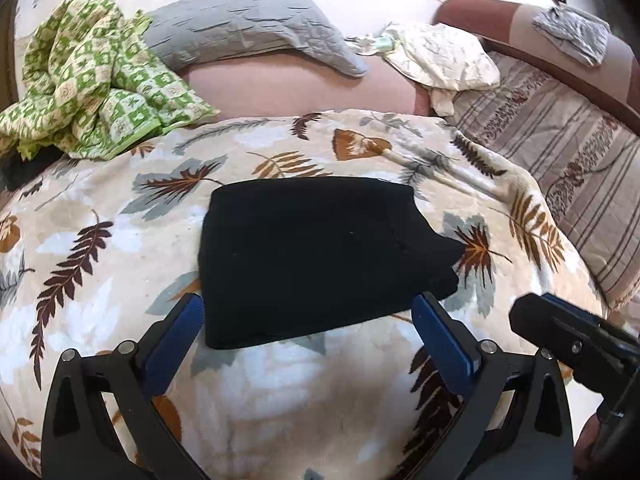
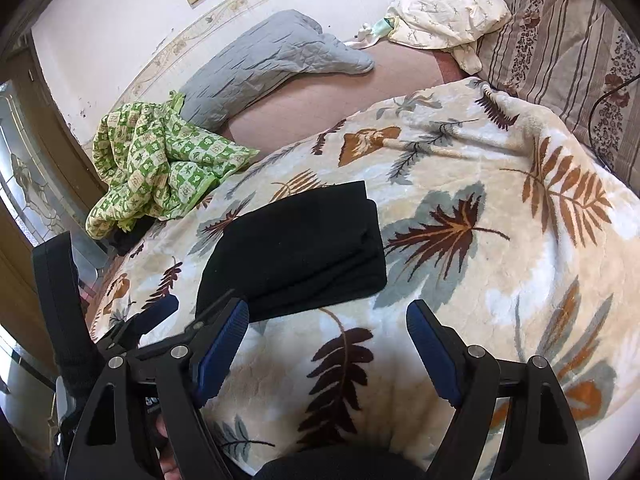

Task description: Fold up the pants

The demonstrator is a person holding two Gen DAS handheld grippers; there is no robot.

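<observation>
The black pants (image 1: 316,256) lie folded into a thick, compact rectangle on a leaf-patterned blanket (image 1: 100,280). My left gripper (image 1: 308,312) hovers at the near edge of the pants, open, with its blue-padded fingers (image 1: 188,320) spread about as wide as the fold and gripping nothing. In the right wrist view the pants (image 2: 296,248) sit ahead and to the left. My right gripper (image 2: 328,312) stands open over bare blanket (image 2: 500,240) just in front of the pants' near right corner, and nothing is between its pads.
A crumpled green checked cloth (image 1: 92,76) lies at the far left, with a grey quilted pillow (image 1: 248,24) behind it. A cream cloth (image 1: 440,56) and a striped cushion (image 1: 560,152) lie to the right. A wall runs behind the bed.
</observation>
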